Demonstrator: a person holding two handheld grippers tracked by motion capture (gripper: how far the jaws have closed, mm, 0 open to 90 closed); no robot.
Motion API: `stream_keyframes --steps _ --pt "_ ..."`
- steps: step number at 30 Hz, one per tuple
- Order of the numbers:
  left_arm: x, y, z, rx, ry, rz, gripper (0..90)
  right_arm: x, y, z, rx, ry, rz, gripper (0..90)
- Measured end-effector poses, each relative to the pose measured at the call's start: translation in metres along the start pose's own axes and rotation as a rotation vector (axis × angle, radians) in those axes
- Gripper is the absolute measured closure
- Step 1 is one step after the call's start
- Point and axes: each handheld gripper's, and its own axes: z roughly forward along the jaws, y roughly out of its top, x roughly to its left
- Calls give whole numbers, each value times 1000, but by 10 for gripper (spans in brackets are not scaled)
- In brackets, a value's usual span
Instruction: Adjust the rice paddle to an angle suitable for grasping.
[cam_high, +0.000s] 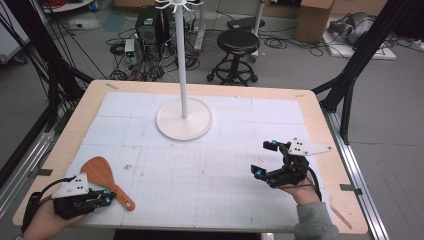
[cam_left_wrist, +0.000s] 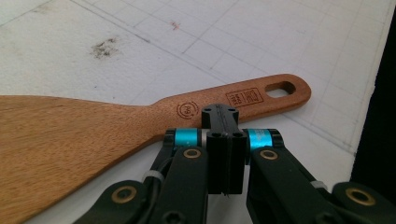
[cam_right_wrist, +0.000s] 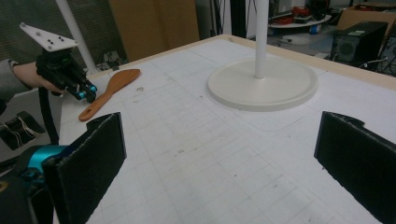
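The wooden spatula (cam_high: 106, 180) lies flat on the white gridded mat (cam_high: 200, 170) near the desk's (cam_high: 320, 115) front left corner, its broad blade toward the far side and its handle, with a hanging hole at the end, toward the near edge — a lie that offers the narrow neck to a side-on approach. The left gripper (cam_high: 106, 196) sits low just beside that handle with its jaws clenched together on nothing, the tips short of the wood in the left gripper view. The right gripper (cam_high: 263, 158), held up over the mat's right side and well apart from the spatula, is released, jaws spread wide. The white hanging stand (cam_high: 183, 75) rises from its round base mid-desk, probably where the holed handle is meant to go. Burned into the handle (cam_left_wrist: 233, 100) are a round emblem and a small rectangular stamp — too fine to read.
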Motion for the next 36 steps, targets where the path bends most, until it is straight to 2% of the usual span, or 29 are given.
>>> stream_keyframes --steps 14,22,26,30,36 --pt "-3 12 16 -1 18 7 897 -1 0 2 4 -4 0 10" --pt "0 30 33 19 40 -1 897 -2 -1 2 8 -3 4 10" --pt "2 41 45 31 43 12 897 -2 -1 1 4 -1 6 10" --pt "6 50 56 32 40 4 897 -2 -1 0 4 1 6 10" --pt "15 56 62 24 47 -39 897 -2 -1 0 2 2 6 10"
